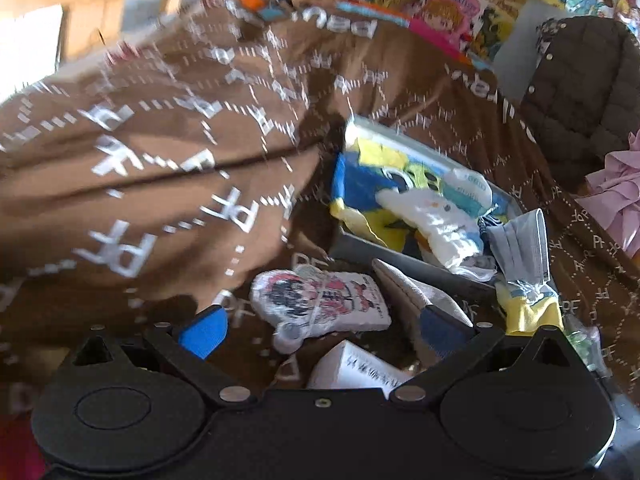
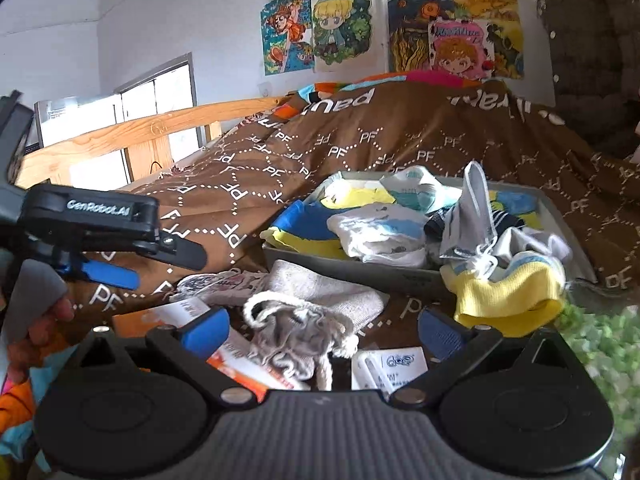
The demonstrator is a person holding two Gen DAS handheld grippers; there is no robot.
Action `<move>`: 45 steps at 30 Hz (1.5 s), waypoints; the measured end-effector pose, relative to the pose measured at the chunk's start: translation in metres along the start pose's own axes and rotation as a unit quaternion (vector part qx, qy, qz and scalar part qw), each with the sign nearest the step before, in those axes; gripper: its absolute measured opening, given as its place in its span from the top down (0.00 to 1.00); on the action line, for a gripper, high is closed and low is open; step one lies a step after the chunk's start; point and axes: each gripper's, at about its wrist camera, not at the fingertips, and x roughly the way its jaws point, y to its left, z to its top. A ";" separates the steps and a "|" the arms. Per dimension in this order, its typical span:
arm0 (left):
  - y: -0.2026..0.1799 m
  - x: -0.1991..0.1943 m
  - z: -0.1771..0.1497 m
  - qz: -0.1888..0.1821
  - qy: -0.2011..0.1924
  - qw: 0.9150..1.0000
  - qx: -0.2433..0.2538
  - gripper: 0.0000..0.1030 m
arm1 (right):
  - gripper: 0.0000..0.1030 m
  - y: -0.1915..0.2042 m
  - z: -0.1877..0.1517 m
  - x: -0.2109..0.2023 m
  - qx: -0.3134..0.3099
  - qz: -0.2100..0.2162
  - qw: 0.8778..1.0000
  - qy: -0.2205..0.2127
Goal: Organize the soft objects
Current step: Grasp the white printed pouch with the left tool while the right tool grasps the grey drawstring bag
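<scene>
Soft printed cloth blanket (image 2: 360, 152), knitted drawstring pouch (image 2: 292, 336)

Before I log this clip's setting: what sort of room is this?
Most likely a bedroom: a brown quilt over a wooden bed frame, cartoon posters on the wall, and a grey tray of socks.

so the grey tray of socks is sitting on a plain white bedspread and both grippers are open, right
Not quite. The right wrist view shows the grey tray on a brown bedspread printed with white PF letters, not plain white. The left gripper and right gripper are open.
</scene>
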 end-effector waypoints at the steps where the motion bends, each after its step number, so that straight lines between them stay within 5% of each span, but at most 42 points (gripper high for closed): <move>1: 0.002 0.008 0.003 -0.004 0.011 1.000 -0.012 0.01 | 0.00 -0.002 0.000 0.004 0.003 0.003 1.000 0.004; 8: 0.018 0.038 0.011 -0.012 0.048 0.994 -0.097 0.02 | 0.00 -0.016 -0.003 0.022 0.030 0.025 0.999 0.014; 16: 0.017 0.043 0.015 -0.033 0.051 0.992 -0.112 0.22 | 0.01 -0.017 -0.002 0.029 0.046 0.044 0.998 0.012; 22: 0.025 0.047 0.014 -0.069 0.053 0.981 -0.176 0.45 | 0.07 -0.015 -0.003 0.032 0.048 0.038 0.998 0.019; 31: 0.021 0.057 0.015 -0.106 0.050 0.969 -0.216 0.46 | 0.18 -0.020 -0.006 0.036 0.057 0.017 0.998 0.028; 38: 0.001 0.065 0.018 -0.127 0.050 0.969 -0.206 0.49 | 0.23 -0.026 -0.004 0.035 0.068 0.006 0.997 0.025; 45: -0.021 0.074 0.019 -0.092 0.045 0.978 -0.182 0.64 | 0.23 -0.029 -0.002 0.034 0.066 -0.008 0.997 0.028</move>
